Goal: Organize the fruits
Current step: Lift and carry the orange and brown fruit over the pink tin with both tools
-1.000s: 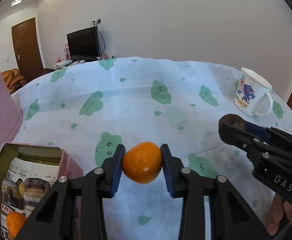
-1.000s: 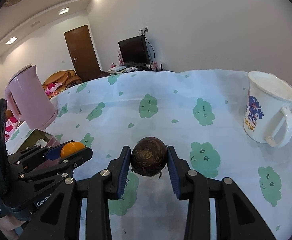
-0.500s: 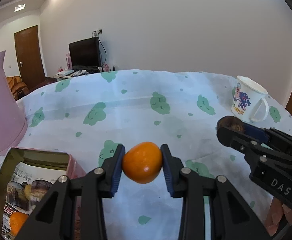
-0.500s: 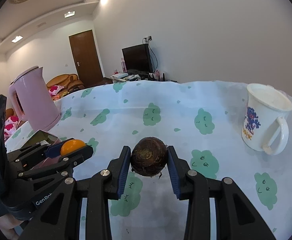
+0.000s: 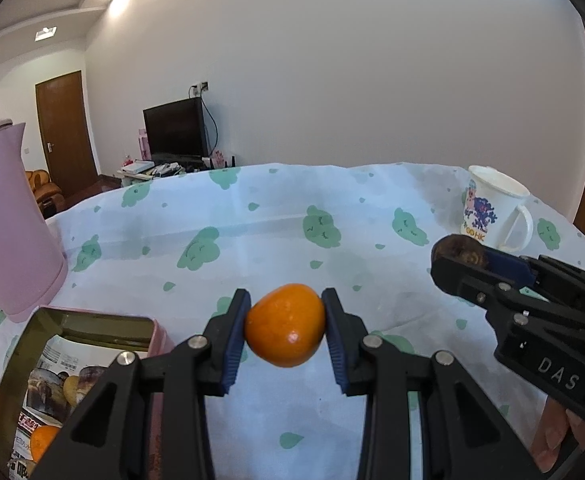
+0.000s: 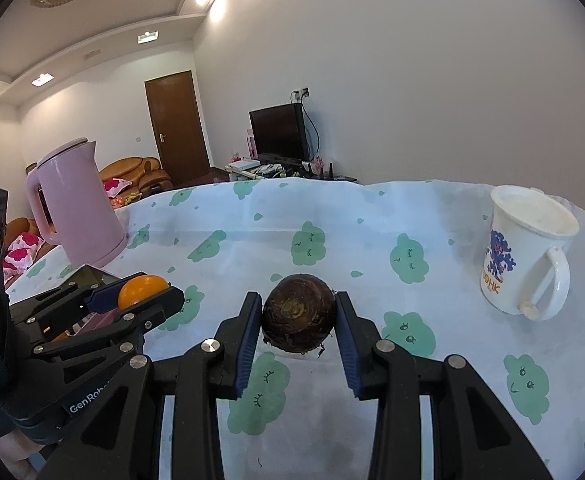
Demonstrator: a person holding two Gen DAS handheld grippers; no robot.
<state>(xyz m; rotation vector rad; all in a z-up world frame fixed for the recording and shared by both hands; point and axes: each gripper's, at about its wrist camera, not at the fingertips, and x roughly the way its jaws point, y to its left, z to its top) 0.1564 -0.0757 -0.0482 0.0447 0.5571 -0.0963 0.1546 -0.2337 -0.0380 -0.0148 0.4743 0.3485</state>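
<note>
We hold the left gripper (image 5: 285,326) clamped on an orange (image 5: 285,325) above the tablecloth (image 5: 252,240), beside the open tin (image 5: 92,320). Our right gripper (image 6: 298,322) grips 1 brown round fruit (image 6: 298,312) between both pads.

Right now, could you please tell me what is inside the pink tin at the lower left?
The pink tin holds one orange fruit lying on printed packets. The left gripper's finger covers the tin's right side, so anything there is hidden.
</note>
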